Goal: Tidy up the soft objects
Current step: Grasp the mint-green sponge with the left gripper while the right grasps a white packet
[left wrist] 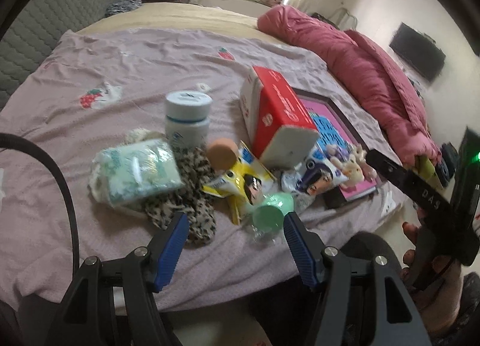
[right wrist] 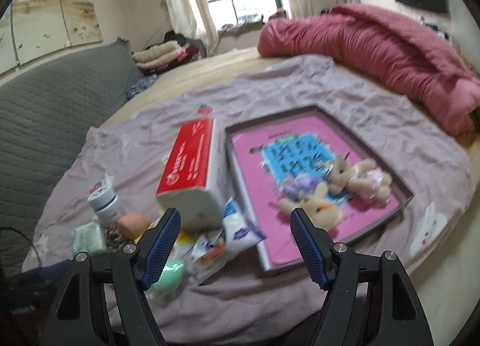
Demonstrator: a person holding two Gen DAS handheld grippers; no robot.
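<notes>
A pile of objects lies on the pink blanket [left wrist: 135, 55]. Small plush toys [right wrist: 339, 187] lie in a dark-framed pink tray [right wrist: 402, 205]; they also show in the left wrist view [left wrist: 354, 166]. A leopard-print cloth [left wrist: 195, 211], a green tissue pack [left wrist: 138, 172], an orange sponge [left wrist: 222, 152], snack packets [left wrist: 246, 181] and a green cup [left wrist: 270, 214] lie near the front. My left gripper [left wrist: 235, 226] is open and empty above the cloth and cup. My right gripper [right wrist: 235, 223] is open and empty, in front of the tray and packets [right wrist: 234, 235].
A red and white tissue box [left wrist: 276, 112] leans on the tray edge, and a white jar [left wrist: 187, 118] stands behind the tissue pack. A rolled red quilt [right wrist: 375, 55] lies along the bed's far right. A grey headboard [right wrist: 60, 100] is at left. The bed edge is near.
</notes>
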